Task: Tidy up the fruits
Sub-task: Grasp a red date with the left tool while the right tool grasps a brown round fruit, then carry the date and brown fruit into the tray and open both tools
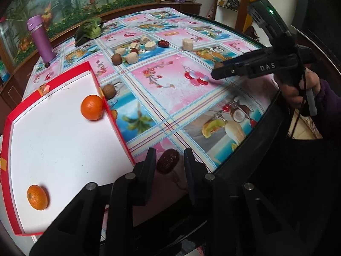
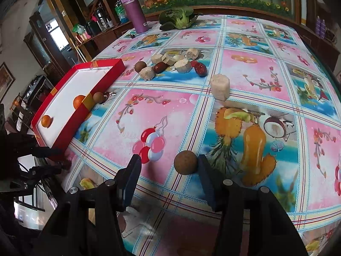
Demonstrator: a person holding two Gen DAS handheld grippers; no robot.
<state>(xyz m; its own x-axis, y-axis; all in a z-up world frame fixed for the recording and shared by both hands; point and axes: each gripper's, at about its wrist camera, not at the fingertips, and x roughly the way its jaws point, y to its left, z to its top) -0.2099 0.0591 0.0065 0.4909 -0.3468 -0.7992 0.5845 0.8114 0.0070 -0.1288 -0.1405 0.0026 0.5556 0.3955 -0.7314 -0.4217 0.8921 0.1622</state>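
Right hand-held gripper (image 2: 169,167) gapes around the brown longan (image 2: 185,162), fruit hugging its right finger; left hand-held gripper (image 1: 170,160), also open, straddles a red date (image 1: 168,160) lying lengthwise.

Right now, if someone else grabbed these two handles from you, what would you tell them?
Left gripper: jaws open around a red date, not gripping.
Right gripper: jaws open, a brown longan against one finger.
Done: two oranges in the red tray.
Left: both of those, a longan beside the tray, and the far pile of dates, longan and pale chunks.
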